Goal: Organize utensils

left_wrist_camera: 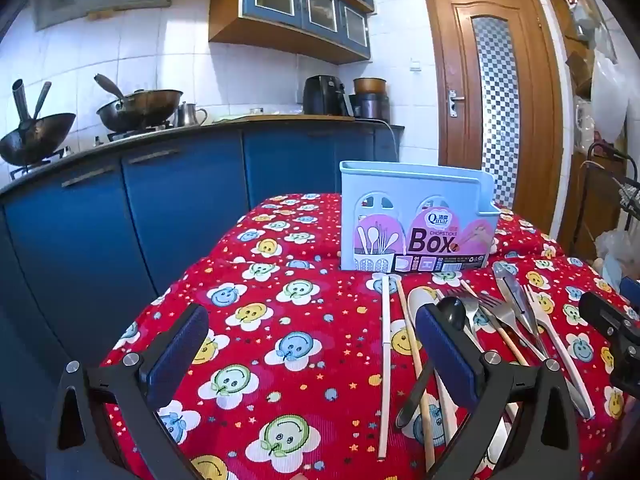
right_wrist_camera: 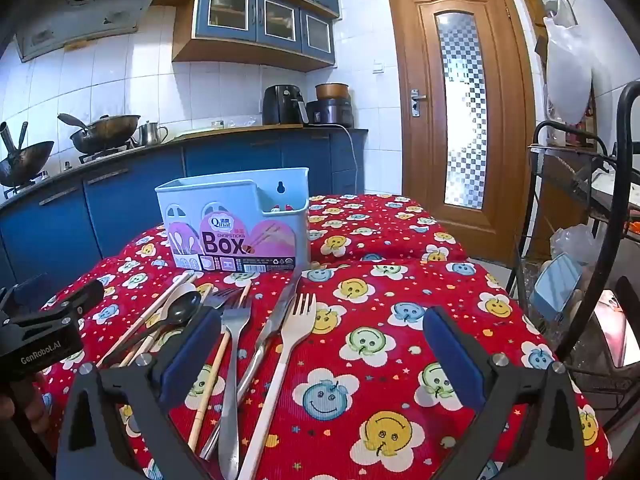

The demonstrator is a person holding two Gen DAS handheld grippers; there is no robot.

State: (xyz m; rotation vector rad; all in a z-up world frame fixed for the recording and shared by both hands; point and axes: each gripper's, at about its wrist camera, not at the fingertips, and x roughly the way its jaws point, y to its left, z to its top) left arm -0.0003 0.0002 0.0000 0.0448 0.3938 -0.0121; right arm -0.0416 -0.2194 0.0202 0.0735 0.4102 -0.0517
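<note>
A pale blue chopsticks box (left_wrist_camera: pixel 416 220) (right_wrist_camera: pixel 236 220) with a pink label stands upright on the red smiley-face tablecloth (left_wrist_camera: pixel 288 320) (right_wrist_camera: pixel 380 320). Loose utensils lie in front of it: a white chopstick (left_wrist_camera: pixel 385 360), a wooden chopstick (left_wrist_camera: pixel 412 356), a black spoon (left_wrist_camera: pixel 452 312) (right_wrist_camera: pixel 180 312), a metal fork (right_wrist_camera: pixel 234 328), a knife (right_wrist_camera: pixel 280 312) and a white fork (right_wrist_camera: pixel 296 320). My left gripper (left_wrist_camera: pixel 312 348) hovers open over bare cloth, left of the pile. My right gripper (right_wrist_camera: pixel 324 348) is open too, the white fork lying just inside its left finger (right_wrist_camera: pixel 196 344). Neither holds anything.
Blue kitchen cabinets (left_wrist_camera: pixel 160 200) with woks (left_wrist_camera: pixel 136 108) on the counter run behind and left of the table. A wooden door (right_wrist_camera: pixel 460 112) stands at the back right. A black metal rack (right_wrist_camera: pixel 580 220) crowds the table's right side.
</note>
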